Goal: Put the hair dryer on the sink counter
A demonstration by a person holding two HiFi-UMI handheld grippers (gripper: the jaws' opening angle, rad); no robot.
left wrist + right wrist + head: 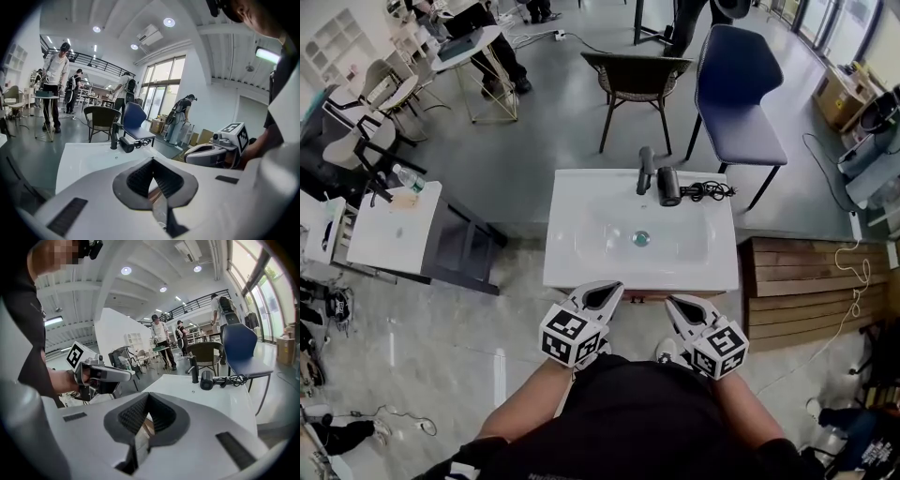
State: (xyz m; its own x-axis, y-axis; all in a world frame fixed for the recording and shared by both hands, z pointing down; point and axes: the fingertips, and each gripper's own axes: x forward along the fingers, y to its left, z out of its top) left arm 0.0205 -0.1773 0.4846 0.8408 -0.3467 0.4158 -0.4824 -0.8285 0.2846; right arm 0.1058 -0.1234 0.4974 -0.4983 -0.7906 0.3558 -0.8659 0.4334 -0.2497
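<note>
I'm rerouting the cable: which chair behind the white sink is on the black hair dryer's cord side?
The blue padded chair, at the right; the brown wicker armchair stands left of it.

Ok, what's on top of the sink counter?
A black hair dryer and its bundled cord lie beside the faucet, at the back. What's beneath the dryer is covered.

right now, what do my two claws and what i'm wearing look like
The left claw and right claw match: smooth white shells around a dark grey mouth with ribbed black pads. Each carries a cube with black-and-white square markers. You wear a black top.
</note>
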